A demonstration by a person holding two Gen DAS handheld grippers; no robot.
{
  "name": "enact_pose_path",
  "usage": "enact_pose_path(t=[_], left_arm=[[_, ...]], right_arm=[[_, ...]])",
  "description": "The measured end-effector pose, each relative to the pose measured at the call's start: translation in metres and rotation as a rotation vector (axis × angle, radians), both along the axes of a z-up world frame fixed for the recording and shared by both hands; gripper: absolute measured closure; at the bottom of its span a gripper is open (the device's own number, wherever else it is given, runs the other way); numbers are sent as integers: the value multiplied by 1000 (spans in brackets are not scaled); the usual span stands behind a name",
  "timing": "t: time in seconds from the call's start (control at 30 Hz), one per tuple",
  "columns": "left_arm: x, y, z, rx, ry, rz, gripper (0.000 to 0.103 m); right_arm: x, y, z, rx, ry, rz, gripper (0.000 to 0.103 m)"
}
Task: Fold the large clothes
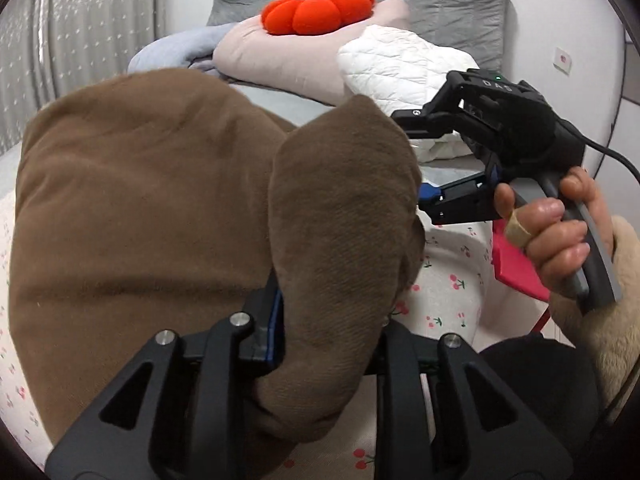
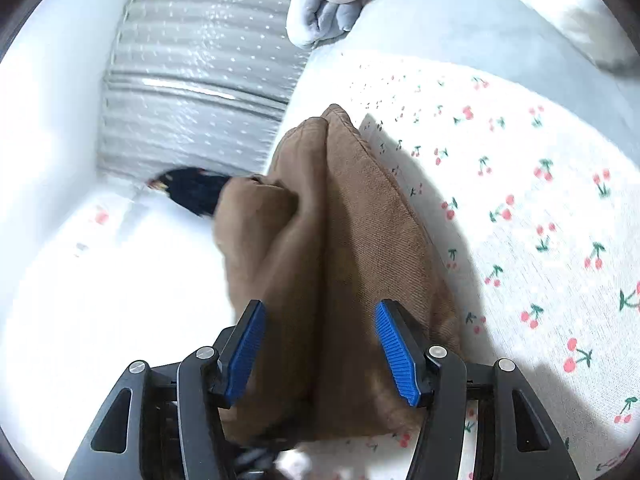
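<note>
Fabric fills the left gripper [image 1: 320,344]: a thick bunch of the brown garment [image 1: 140,200] runs between its fingers, which look clenched on it, though cloth hides the tips, so that is a judgement. The right gripper [image 2: 320,352] stands with its two blue pads [image 2: 394,354] spread wide, a fold of the same garment lying between them but apparently untouched by either pad, so released. In the left wrist view the right gripper sits beside the raised brown flap, held in the person's right hand [image 1: 560,236]. The garment lies partly on the cherry-print sheet [image 2: 540,200], partly lifted. The step looks like carrying one edge over to meet the other; to do it well, the right pads should probably close on the fold near its edge, both grips should rise level, and the cloth should be drawn taut before being laid flat so no crease is trapped. Counted: one brown garment, two grippers, one orange pumpkin cushion [image 1: 318,10] on one pink pillow [image 1: 280,60], one white quilted bundle [image 1: 400,64], one grey pillow [image 1: 440,4], one dark item [image 2: 192,192] near the curtain [image 2: 192,80]
</note>
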State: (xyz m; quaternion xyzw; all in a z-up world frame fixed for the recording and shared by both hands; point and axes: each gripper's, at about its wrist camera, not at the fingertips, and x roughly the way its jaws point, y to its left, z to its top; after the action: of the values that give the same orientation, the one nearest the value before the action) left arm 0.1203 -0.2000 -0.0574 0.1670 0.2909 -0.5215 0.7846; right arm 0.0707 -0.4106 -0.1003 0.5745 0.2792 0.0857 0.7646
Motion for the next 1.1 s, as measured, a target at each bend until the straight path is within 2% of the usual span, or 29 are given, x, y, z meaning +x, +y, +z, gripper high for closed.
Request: enact_pose_path(t=[0.1,0.17,0.23,0.3,0.33,0.4,0.53,0.63,0.73,0.8,0.83,0.9,0.93,0.97,1.07,1.1], left_arm=[[3,14,14,-45,43,-21,63],[-2,21,20,-76,80,-48,57],[-2,30,29,-107,115,-74,48],[0,40,35,-150,167,-98,33],[-1,39,34,-172,195,-103,30],[2,53,39,-219,222,-82,20],[26,85,44,-340,278,31,16],[54,121,37,-442,364,192,8],[87,139,22,-458,478,407,8],[103,152,3,-473,573,515,8],[111,156,-7,-472,623,570,8],[121,162,-23,-473,699,642,8],[124,163,-27,-479,720,653,8],[126,165,-30,-486,736,655,8],[127,165,-33,-506,761,655,8],[125,164,-33,-514,772,651,8]], right_arm=[[3,3,9,-10,-14,16,33],[13,8,21,-30,-25,46,21],[22,11,32,-64,-24,97,20],[38,18,44,-144,6,157,20],[46,21,49,-182,21,183,19],[62,29,59,-250,58,240,19],[67,42,61,-332,124,336,19],[82,54,62,-397,192,379,19],[101,67,63,-478,256,409,17],[114,80,63,-539,288,428,17],[123,87,63,-577,306,433,19],[124,101,69,-637,308,442,38],[119,110,75,-667,296,448,61],[122,117,82,-702,277,450,77],[107,139,119,-836,172,409,85],[102,141,131,-842,126,403,85]])
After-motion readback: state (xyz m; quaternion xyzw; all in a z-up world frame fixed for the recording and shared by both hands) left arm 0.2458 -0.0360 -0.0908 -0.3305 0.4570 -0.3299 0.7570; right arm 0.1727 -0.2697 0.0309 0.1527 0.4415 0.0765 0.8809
